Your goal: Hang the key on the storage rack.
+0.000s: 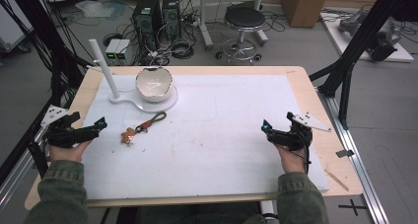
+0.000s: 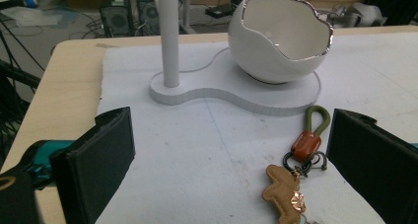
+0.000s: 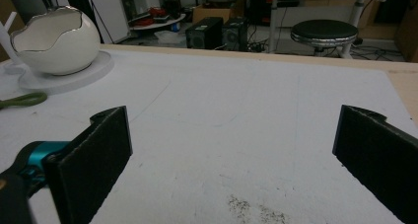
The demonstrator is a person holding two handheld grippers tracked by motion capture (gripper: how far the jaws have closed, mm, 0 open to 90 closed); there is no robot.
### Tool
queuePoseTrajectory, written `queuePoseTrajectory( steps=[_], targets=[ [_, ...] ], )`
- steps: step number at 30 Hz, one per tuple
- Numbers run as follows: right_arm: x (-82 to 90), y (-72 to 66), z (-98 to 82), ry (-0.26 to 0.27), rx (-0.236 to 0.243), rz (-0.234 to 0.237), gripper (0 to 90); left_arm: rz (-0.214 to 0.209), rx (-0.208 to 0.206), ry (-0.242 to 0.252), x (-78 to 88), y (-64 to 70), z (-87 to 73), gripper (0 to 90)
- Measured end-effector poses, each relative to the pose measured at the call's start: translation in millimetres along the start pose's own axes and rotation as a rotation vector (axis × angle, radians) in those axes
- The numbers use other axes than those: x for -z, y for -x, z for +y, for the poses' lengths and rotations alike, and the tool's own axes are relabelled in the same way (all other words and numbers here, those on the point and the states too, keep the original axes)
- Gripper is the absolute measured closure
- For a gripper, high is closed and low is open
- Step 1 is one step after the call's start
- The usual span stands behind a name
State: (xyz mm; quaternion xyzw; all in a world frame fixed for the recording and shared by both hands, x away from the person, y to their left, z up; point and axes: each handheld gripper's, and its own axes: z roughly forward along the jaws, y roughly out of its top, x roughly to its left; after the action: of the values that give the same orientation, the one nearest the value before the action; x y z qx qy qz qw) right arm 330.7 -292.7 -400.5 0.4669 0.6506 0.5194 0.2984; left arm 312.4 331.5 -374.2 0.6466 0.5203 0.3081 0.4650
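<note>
- Workshop floor behind: computer towers, cable tangles, a black round stool (image 1: 244, 18); in front of these, a pale wooden table (image 1: 301, 81) covered by a white foam sheet (image 1: 226, 125).
- Landmark: white egg-shaped ceramic bowl with a jagged silver rim (image 1: 154, 83), sitting on a flat white stand (image 1: 162, 104) at the sheet's far left. A white upright post (image 1: 104, 68) rises from the same stand, left of the bowl.
- Keychain (image 1: 142, 128): olive-green cord loop, orange-brown leather sleeve, dark metal rings, tan leather figure-shaped charm with a coppery patch. In the left gripper view, loop at (image 2: 317, 119), charm at (image 2: 284, 190).
- Keychain lies flat on the sheet, nearer the person than the bowl and slightly left of it, close to the stand's front edge but apart from it.
- Long axis diagonal: loop end points up toward the bowl and stand, charm end points back toward the person's left side.
- Left gripper (image 1: 98, 125): jaws spread wide, holding nothing. It sits left of the keychain, well to the near left of the bowl. In its own view the keychain lies between the jaws, close to the right one; contact cannot be told.
- Right gripper (image 1: 266, 129): jaws spread wide, empty, bare sheet between them. Far to the right of the bowl, well apart from the keychain.
- Each gripper is held by a hand in an olive-green sleeve (image 1: 61, 189).
</note>
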Motion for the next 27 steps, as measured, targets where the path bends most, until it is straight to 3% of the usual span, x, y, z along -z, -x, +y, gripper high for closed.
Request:
queuePoseTrajectory(
  steps=[4, 9, 17, 27],
  targets=[
    [-0.6, 0.4, -0.1, -0.001, 0.005, -0.002, 0.5, -0.019, -0.056, -0.034, -5.0, 4.0, 9.3, 5.0],
    [-0.7, 0.7, -0.2, -0.001, 0.006, -0.004, 0.5, -0.039, -0.087, -0.06, -11.3, 9.1, 18.3, 5.0],
    [-0.4, 0.8, -0.1, 0.0, 0.004, 0.003, 0.5, -0.079, -0.107, -0.101, -22.1, 16.5, 25.1, 5.0],
    [-0.3, 0.8, 0.0, 0.002, 0.003, 0.005, 0.5, -0.134, -0.163, -0.156, -43.7, 35.7, 32.8, 5.0]
  ],
)
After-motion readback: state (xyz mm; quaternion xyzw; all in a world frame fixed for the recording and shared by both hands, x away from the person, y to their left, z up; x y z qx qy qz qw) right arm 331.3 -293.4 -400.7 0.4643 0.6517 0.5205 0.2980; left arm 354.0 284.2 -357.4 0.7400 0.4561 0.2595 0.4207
